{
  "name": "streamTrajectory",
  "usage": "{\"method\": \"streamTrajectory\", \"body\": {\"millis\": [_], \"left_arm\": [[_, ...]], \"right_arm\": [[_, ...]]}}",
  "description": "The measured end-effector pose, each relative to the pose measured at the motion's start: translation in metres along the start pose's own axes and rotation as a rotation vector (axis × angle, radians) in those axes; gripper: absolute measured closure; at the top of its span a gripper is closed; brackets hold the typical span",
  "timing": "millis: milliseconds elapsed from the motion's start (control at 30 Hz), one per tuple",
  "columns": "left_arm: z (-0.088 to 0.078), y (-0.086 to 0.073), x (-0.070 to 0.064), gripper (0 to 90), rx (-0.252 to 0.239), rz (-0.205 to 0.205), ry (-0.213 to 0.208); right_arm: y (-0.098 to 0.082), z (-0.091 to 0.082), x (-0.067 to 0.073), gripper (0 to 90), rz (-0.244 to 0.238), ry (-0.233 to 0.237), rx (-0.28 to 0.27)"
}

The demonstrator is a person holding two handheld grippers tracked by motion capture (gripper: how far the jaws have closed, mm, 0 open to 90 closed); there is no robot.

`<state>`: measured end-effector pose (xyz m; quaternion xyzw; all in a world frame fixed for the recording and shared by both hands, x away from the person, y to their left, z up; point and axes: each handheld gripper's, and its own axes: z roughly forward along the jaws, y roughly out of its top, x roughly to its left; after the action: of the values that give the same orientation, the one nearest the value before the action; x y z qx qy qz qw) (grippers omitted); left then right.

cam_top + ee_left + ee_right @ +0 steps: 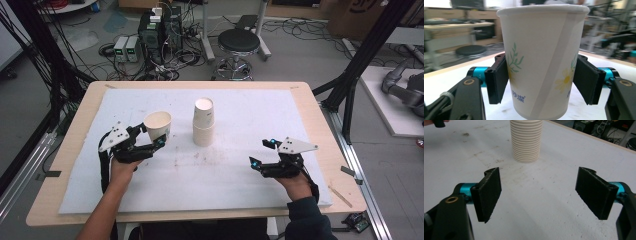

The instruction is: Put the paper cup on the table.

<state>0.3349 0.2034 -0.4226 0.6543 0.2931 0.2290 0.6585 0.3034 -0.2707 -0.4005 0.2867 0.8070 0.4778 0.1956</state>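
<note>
A white paper cup (158,125) with a flower print stands upright at the mat's left. My left gripper (151,138) is shut on it, and in the left gripper view both black pads (497,81) press the sides of the paper cup (541,50). Whether its base rests on the mat, I cannot tell. At the mat's centre a ribbed cream cup (203,135) carries an upside-down paper cup (204,112) on top. My right gripper (262,152) is open and empty at the right. The ribbed cup (526,140) stands well ahead of the right gripper (539,192).
A white mat (240,175) with faint stains covers the wooden table (320,125). Beyond the far edge are a black stool (239,42), electronics and cables (157,30) on the floor. Black frame posts (350,100) stand at the right side.
</note>
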Motion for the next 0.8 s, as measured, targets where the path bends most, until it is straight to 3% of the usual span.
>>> {"method": "streamTrajectory", "body": {"millis": [200,400,533,667,800], "left_arm": [[0.012,-0.012,0.015,33.0,0.033,-0.042,0.097],[0.021,-0.022,0.024,33.2,0.103,-0.039,0.159],[0.025,-0.028,0.027,33.2,0.161,-0.040,0.191],[0.030,-0.033,0.027,33.2,0.258,-0.022,0.228],[0.034,-0.034,0.024,33.2,0.326,0.007,0.252]], "right_arm": [[-0.001,0.002,0.001,21.3,-0.005,0.002,0.009],[-0.002,0.004,0.003,21.3,-0.009,0.010,0.016],[-0.003,0.004,0.003,21.2,-0.015,0.011,0.020],[-0.003,0.004,0.002,21.3,-0.013,0.013,0.020],[-0.003,0.003,0.002,21.3,-0.019,0.012,0.021]]}}
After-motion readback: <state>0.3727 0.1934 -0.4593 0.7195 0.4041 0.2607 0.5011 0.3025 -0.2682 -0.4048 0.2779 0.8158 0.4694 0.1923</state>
